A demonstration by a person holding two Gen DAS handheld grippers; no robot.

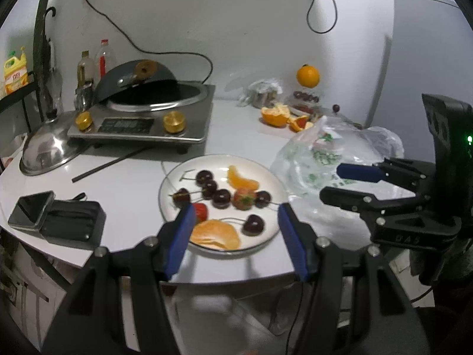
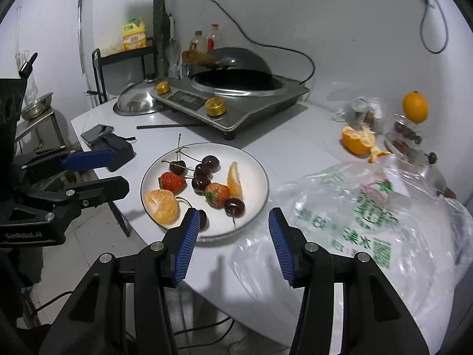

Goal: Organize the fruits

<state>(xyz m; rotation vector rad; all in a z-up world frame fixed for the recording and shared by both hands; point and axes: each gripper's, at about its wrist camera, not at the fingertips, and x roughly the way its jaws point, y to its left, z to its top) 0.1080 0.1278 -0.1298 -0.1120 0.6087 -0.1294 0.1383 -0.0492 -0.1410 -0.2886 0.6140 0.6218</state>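
A white plate [image 1: 177,177] [image 2: 254,177] near the table's front edge holds several dark cherries [image 1: 221,198] [image 2: 210,162], two strawberries [image 1: 244,198] [image 2: 173,182] and orange segments [image 1: 215,233] [image 2: 164,205]. My left gripper [image 1: 235,211] is open and empty, hovering just in front of the plate; it also shows in the right wrist view [image 2: 109,171]. My right gripper [image 2: 233,222] is open and empty at the plate's near right edge; it also shows in the left wrist view [image 1: 331,182].
A clear plastic bag [image 1: 331,151] [image 2: 369,213] lies right of the plate. Behind it are a peeled orange [image 1: 276,115] [image 2: 356,140], a whole orange [image 1: 308,76] [image 2: 415,107] and more cherries. An induction cooker with wok [image 1: 147,118] [image 2: 236,100], a steel lid [image 1: 47,148], a chopstick [image 1: 112,162] and a phone on a black pouch [image 1: 31,210] stand left.
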